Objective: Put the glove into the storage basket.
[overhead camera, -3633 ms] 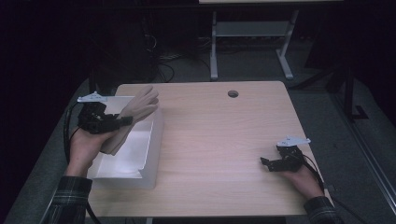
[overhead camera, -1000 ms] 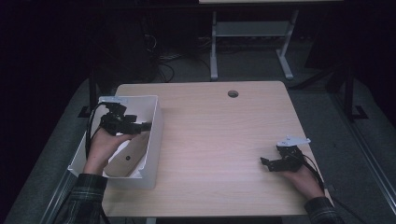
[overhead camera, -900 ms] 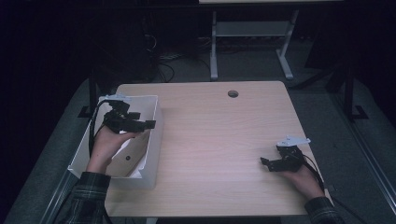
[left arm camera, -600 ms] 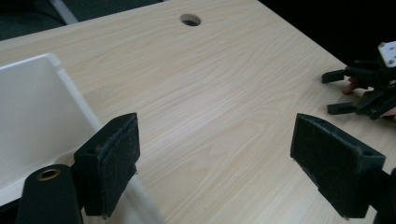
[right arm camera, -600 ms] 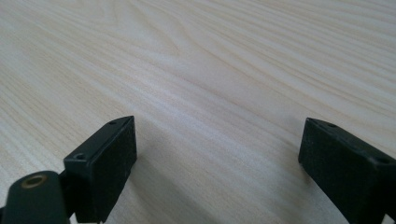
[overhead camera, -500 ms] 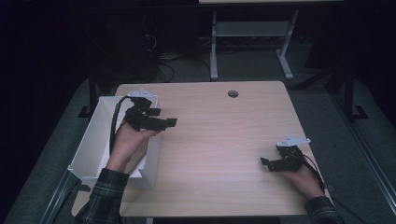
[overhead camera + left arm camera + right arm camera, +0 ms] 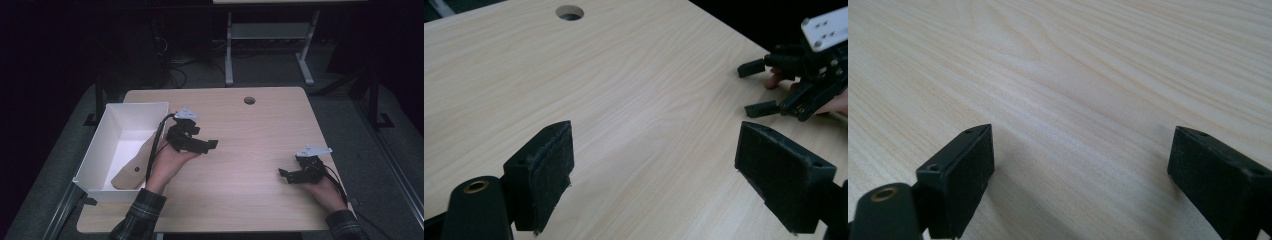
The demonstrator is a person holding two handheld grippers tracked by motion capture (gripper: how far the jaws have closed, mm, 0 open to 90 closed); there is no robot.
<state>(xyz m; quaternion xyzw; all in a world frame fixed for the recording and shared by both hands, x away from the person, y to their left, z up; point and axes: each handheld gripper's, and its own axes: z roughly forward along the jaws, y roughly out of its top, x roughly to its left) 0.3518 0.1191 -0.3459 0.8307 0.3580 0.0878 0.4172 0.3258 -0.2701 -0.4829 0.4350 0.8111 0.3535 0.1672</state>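
Note:
A white bin (image 7: 102, 150) stands on the left part of the light wooden table (image 7: 260, 130). Inside it lies a flat wooden board (image 7: 131, 172) with a small hole in its handle end. Just right of the bin, low over the tabletop, my left gripper (image 7: 205, 146) is open with nothing between its pads (image 7: 551, 175). My right gripper (image 7: 289, 166) rests near the front right of the table, open and holding nothing. The left gripper view also catches the right gripper (image 7: 750, 88) farther off. In the right gripper view, bare wood lies between the two spread pads (image 7: 965, 175).
A round cable hole (image 7: 249, 100) sits near the table's far edge, also visible in the left gripper view (image 7: 570, 12). Beyond the table stands a metal frame (image 7: 270, 45) on dark floor. Bare tabletop stretches between the two grippers.
The wooden board, held over the bin earlier, now lies in it. My left gripper has come out of the bin and moved right over the table. The right gripper stayed put.

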